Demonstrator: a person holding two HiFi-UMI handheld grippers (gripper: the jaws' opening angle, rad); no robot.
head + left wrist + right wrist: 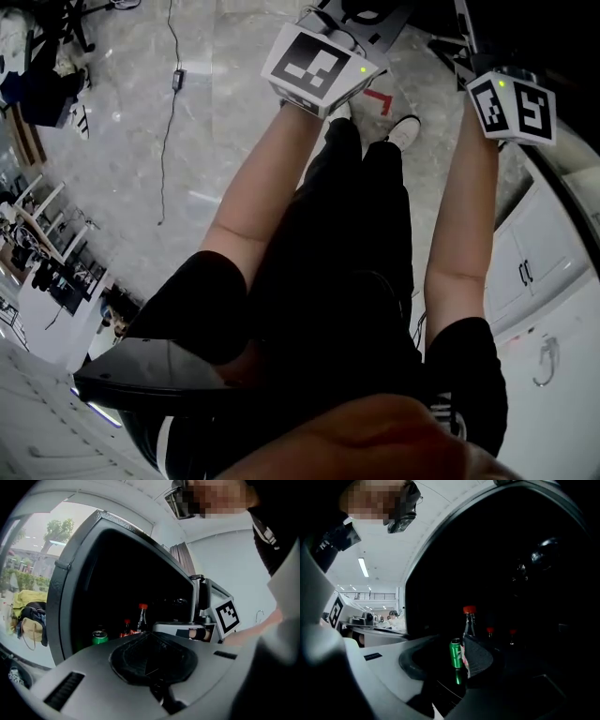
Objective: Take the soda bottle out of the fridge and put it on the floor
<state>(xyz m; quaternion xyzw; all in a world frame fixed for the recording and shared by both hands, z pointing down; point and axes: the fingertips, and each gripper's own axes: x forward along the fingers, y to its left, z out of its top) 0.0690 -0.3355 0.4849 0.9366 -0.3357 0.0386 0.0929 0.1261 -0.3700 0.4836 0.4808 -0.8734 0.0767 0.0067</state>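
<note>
The fridge (pixel 70 588) stands open in front of both grippers, its inside dark. A soda bottle (pixel 469 620) with a red cap stands upright inside, next to a green can (pixel 455 652). In the left gripper view the same bottle (pixel 141 618) and can (pixel 99 637) show beyond the jaws. My left gripper (pixel 147 637) is shut with nothing in it. My right gripper (pixel 457 656) is open and holds nothing; bottle and can show through the gap, farther off. The head view shows only the two marker cubes, left (pixel 314 67) and right (pixel 514 105); the jaws are hidden.
Two smaller red-capped bottles (pixel 490 631) stand deeper in the fridge. White cabinets (pixel 553 281) are at my right. A black cable (pixel 169 122) runs over the marble floor (pixel 216 112) on the left. A bag (pixel 30 620) lies by the window left of the fridge.
</note>
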